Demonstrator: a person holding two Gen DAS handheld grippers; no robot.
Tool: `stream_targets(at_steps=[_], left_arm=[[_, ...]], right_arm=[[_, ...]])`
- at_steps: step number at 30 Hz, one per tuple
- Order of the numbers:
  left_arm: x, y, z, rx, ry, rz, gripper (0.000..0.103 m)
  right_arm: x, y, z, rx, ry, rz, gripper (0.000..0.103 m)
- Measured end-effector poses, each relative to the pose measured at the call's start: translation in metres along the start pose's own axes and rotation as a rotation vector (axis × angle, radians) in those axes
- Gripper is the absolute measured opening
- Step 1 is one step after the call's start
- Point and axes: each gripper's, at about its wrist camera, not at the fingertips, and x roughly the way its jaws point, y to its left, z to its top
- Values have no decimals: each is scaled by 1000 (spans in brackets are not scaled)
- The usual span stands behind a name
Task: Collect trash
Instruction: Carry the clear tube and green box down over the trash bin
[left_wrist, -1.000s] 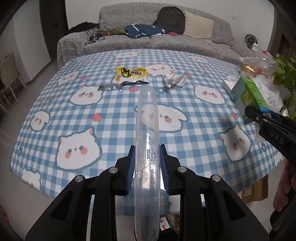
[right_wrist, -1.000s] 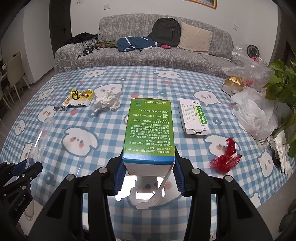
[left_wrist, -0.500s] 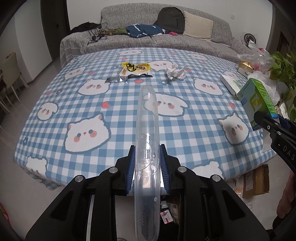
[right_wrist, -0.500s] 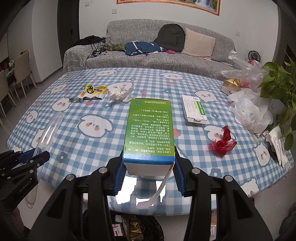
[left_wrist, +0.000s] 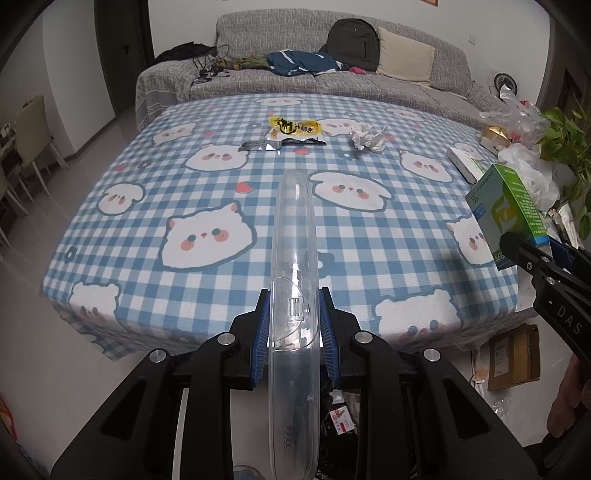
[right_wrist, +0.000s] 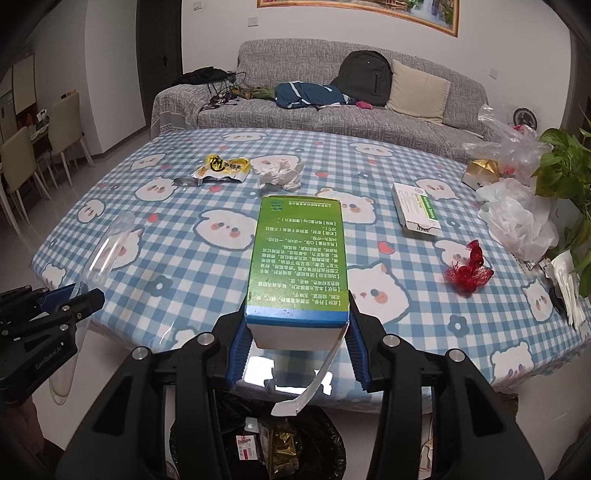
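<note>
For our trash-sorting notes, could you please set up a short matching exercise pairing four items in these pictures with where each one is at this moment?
Things:
1. clear plastic case
2. green box
3. red mesh scrap
4. yellow snack wrapper

Places:
A. lying on the tablecloth beside the crumpled tissue
B. clamped in the left claw
C. lying on the tablecloth near the white plastic bag
D. clamped in the right claw

Pairs: 1-B, 2-D, 3-C, 4-A
</note>
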Motion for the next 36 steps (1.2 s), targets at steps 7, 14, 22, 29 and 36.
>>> stream_targets(at_steps=[7,14,22,29,36], left_arm=[[-5,12,-31,-11,21,-3,25],[-21,11,-57,-13,7,-40,25],[-22,14,-91,0,30,-54,25],[-31,18,-103,-2,18,-57,25],[-28,15,-115,-1,28,-70,25]], right_arm=[[-14,16,-19,-31,-6,10,43],[-34,23,-39,-28,-19,15,43],[-46,33,-67,-26,-10,30,43],[-56,40,-87,-27,-11,46,43],[-56,43,-106,-18,6,74,43]])
